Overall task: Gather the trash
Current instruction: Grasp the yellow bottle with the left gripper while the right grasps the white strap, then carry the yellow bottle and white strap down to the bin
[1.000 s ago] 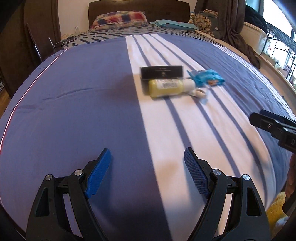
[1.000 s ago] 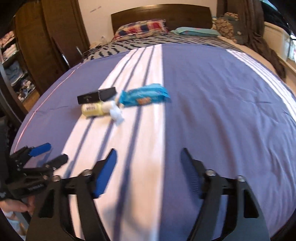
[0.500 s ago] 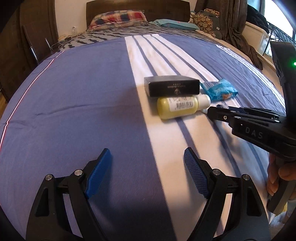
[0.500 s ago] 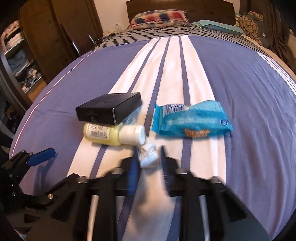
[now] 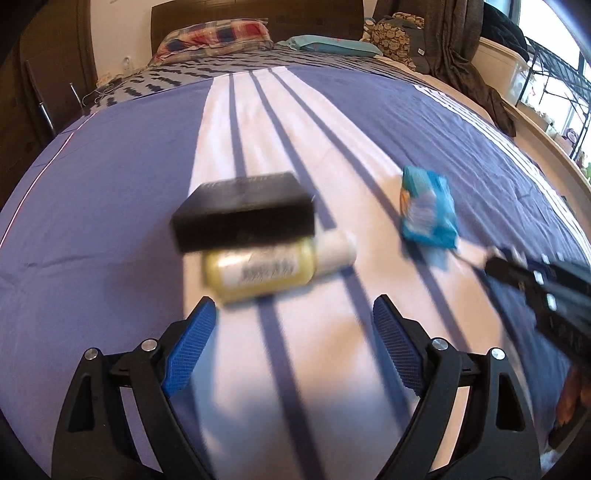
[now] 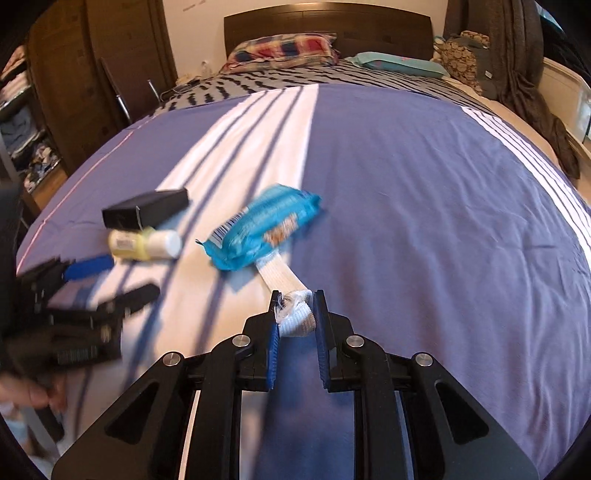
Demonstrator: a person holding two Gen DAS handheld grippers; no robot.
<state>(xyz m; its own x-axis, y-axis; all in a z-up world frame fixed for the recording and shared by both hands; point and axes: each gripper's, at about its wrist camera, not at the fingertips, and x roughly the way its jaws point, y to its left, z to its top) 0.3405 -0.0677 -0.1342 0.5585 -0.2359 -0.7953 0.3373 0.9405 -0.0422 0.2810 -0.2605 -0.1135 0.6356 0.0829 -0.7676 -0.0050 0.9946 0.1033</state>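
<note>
A black box [image 5: 243, 210] leans on a yellow bottle with a white cap [image 5: 258, 273] on the striped bedspread. A blue snack packet [image 5: 428, 206] lies to their right. My left gripper [image 5: 293, 306] hovers just short of the bottle, its jaws opening with nothing between them. My right gripper [image 6: 297, 295] is shut on a crumpled white scrap [image 6: 295, 319]. A pale strip [image 6: 277, 273] runs from the scrap toward the blue packet [image 6: 262, 230]. The right wrist view also shows the box [image 6: 146, 208], the bottle [image 6: 144, 243] and the left gripper [image 6: 114, 280].
The bed [image 6: 424, 221] fills both views, with pillows [image 6: 284, 48] and a dark headboard [image 6: 325, 22] at the far end. A wardrobe [image 6: 74, 74] stands on the left and hanging clothes [image 6: 517, 55] on the right. A hand [image 6: 33, 395] holds the left gripper.
My right gripper closed on the crumpled scrap beside the bottle and drew it away to the right. My left gripper moved forward to the bottle and box, and its jaws spread wider.
</note>
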